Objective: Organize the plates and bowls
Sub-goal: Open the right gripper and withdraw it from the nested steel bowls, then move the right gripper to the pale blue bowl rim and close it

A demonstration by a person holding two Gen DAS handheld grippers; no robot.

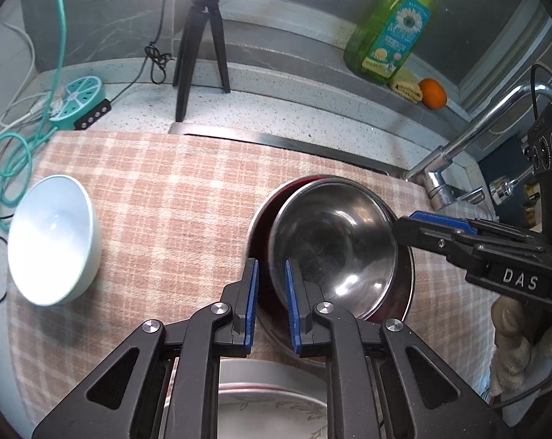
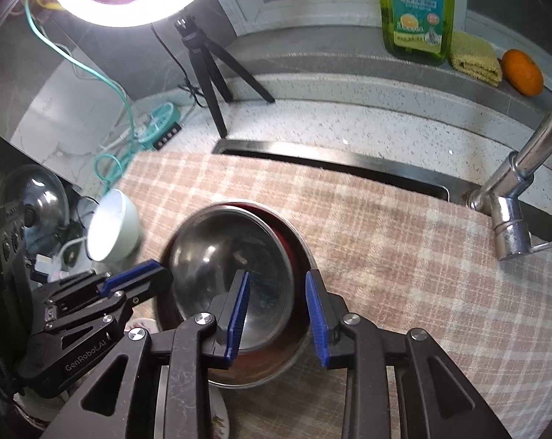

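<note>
**Two grippers at the nested steel bowls**

At frame centre, a steel bowl (image 1: 331, 241) sits nested in a red-lined outer bowl (image 2: 298, 245) on the checked cloth (image 1: 166, 190). The left gripper (image 1: 271, 285) is clamped on their near rims. The right gripper (image 2: 278, 296) straddles the opposite rims, jaws parted and not pressing. One white bowl (image 1: 53, 237) lies at left. Only the left view shows a patterned plate (image 1: 272, 409) at bottom; only the right shows the ring light (image 2: 129, 11).

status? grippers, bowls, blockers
Left gripper pinching steel bowl rim. Right gripper open astride it. Bowl nested in red bowl. Nothing blocking.
</note>
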